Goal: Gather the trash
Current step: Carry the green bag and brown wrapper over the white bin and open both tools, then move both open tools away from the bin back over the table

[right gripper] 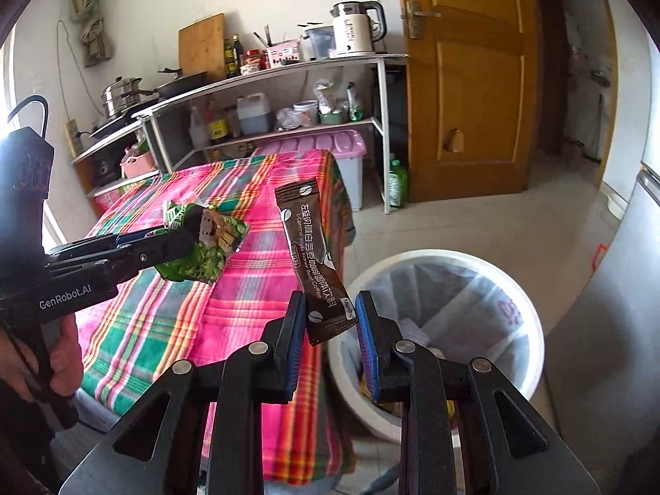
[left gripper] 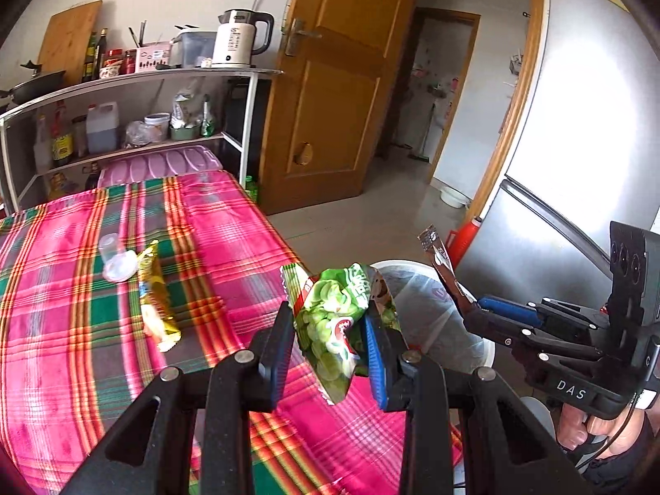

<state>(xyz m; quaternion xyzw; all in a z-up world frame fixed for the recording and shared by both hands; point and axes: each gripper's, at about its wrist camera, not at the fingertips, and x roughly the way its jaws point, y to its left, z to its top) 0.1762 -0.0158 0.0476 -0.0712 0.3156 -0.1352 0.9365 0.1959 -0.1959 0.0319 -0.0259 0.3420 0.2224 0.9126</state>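
Black fingers of the left gripper (left gripper: 330, 330) sit closest to the lens, pinching a green snack bag (left gripper: 338, 326) between them. Crumpled and floppy, the bag hangs with its long side running up and down, its top sticking up past the fingertips. It is held over the table edge, probably so it can be carried to the bin.

Left of that gripper, on the pink checked tablecloth (left gripper: 82, 330), lie a yellow wrapper (left gripper: 156, 309) and a clear plastic cup (left gripper: 115, 260) on its side. Those look like trash not yet picked up.

Right of it, the right gripper (right gripper: 330, 321) squeezes the bottom end of a brown coffee stick packet (right gripper: 313, 255). The packet stands nearly upright, leaning a little to the left, with its long side pointing up and away from the fingers.

Just below and right of that gripper waits the white trash bin (right gripper: 519, 288), lined with a bag. Both pieces seem ready to be dropped in.
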